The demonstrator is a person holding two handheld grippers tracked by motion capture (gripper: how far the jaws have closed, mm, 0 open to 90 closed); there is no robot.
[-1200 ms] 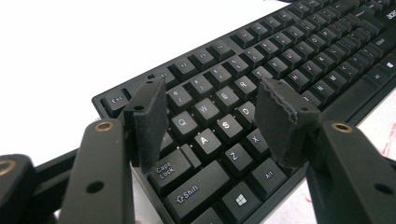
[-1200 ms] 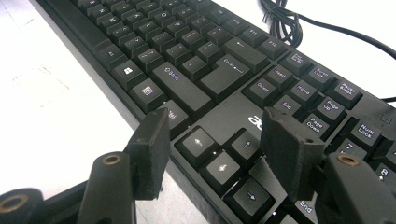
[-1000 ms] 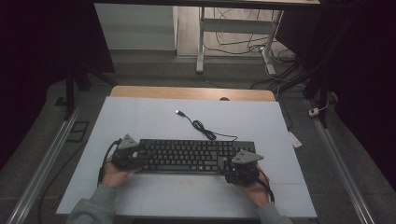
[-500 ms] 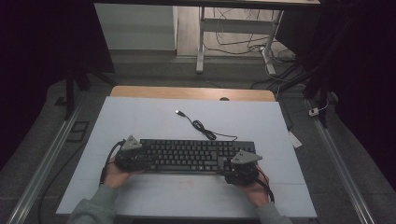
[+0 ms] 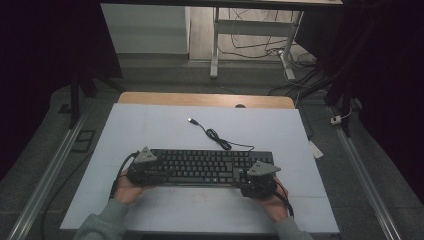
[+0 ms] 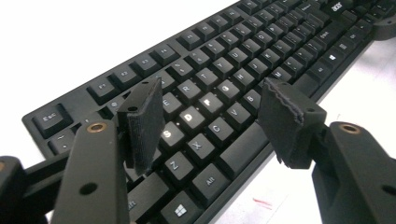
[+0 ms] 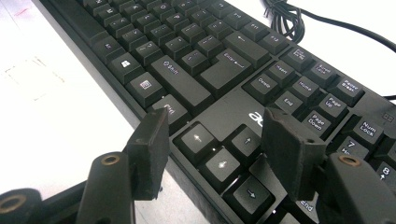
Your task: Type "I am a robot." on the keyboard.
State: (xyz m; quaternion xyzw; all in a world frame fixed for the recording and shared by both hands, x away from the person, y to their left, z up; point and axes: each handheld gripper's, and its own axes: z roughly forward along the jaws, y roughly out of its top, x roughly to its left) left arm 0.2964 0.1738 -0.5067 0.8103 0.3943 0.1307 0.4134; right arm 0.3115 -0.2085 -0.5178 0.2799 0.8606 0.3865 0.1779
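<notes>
1. Around my work lies a pale table sheet [image 5: 150, 130], with the wooden table edge [image 5: 205, 99] beyond it; past that stands a metal stand [image 5: 216, 45] with loose cables on the floor. Metal rails [image 5: 45, 180] run along both sides of the table
2. The keyboard's own cable [image 5: 220, 140] curls away from its far edge in a small coil, and its USB plug [image 5: 191, 120] rests on the sheet, well apart from my hands. Nothing lies between my grippers and the keys
3. The keyboard [image 5: 200, 166] is black and full-sized, with white legends, arrow keys and a number pad; it lies flat on the near half of the sheet, long side towards me
4. My left gripper [image 6: 210, 116] sits at the keyboard's left end with its jaws spread wide above the letter keys, holding nothing
5. My right gripper [image 7: 212, 140] sits at the right end, jaws just as wide over the arrow keys, pads [image 7: 152, 149] pressing nothing
6. Count: one keyboard, one cable, one plug, two grippers, two hands
</notes>
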